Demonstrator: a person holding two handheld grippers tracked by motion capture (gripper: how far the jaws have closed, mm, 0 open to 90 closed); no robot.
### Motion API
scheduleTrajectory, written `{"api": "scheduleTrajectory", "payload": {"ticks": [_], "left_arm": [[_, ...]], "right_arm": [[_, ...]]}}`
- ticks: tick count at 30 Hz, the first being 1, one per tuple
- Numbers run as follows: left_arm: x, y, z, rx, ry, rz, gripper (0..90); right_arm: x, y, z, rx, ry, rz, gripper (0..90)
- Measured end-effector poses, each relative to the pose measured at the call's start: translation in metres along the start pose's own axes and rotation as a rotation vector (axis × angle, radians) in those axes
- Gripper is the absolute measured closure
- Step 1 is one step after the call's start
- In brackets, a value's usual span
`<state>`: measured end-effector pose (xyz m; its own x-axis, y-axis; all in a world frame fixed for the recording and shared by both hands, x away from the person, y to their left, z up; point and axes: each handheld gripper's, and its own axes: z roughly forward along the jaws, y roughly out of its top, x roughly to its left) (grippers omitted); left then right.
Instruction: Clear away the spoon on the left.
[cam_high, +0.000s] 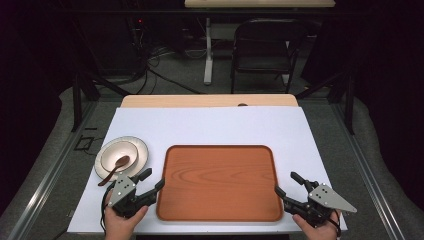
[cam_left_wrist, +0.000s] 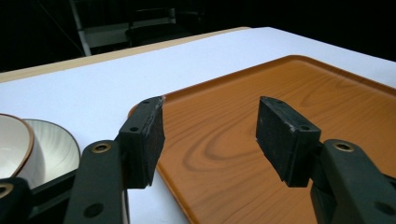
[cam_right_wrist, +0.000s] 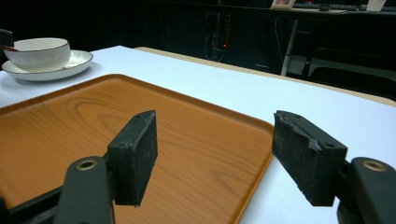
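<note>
A brown wooden tray (cam_high: 220, 182) lies bare in the middle of the white table (cam_high: 210, 125). Left of it a white bowl (cam_high: 118, 155) sits on a white plate (cam_high: 140, 150), with a brown spoon (cam_high: 115, 169) resting in the bowl. My left gripper (cam_high: 154, 179) is held at the tray's near left corner, jaws open and nothing between them. At the near right corner my right gripper (cam_high: 289, 183) is open too. The left gripper view has the open left gripper (cam_left_wrist: 210, 135) over the tray's left rim (cam_left_wrist: 173, 172). In the right gripper view the right gripper (cam_right_wrist: 215, 154) straddles the tray's right rim (cam_right_wrist: 254, 172).
The white sheet covers a wooden tabletop whose far edge (cam_high: 210, 100) shows. A black folding chair (cam_high: 265, 47) and a table leg (cam_high: 208, 55) stand beyond the table. Metal rails (cam_high: 50, 165) run along both sides. The bowl (cam_right_wrist: 38, 52) and plate appear far left in the right gripper view.
</note>
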<state>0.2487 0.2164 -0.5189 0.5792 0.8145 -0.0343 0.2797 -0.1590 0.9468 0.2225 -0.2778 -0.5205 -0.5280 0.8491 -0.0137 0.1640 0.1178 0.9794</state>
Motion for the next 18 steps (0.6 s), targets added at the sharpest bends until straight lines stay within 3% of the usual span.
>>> {"api": "scheduleTrajectory", "payload": {"ticks": [8, 12, 13, 18], "left_arm": [[0.0048, 0.0015, -0.0051, 0.068, 0.044, -0.051, 57.8], [0.0062, 0.0019, -0.0059, 0.117, 0.087, -0.050, 66.1], [0.0062, 0.0029, -0.0070, 0.130, 0.118, -0.053, 69.7], [0.0080, 0.0046, -0.0102, 0.144, 0.160, -0.070, 77.4]], "right_arm": [[-0.0008, 0.0001, -0.0008, 0.000, 0.002, -0.001, 30.9], [-0.0005, 0.0002, -0.0007, 0.003, 0.003, -0.004, 30.9], [-0.0007, 0.0002, -0.0008, 0.003, 0.004, -0.004, 30.9], [-0.0011, 0.0000, -0.0007, 0.005, 0.007, -0.004, 31.0]]}}
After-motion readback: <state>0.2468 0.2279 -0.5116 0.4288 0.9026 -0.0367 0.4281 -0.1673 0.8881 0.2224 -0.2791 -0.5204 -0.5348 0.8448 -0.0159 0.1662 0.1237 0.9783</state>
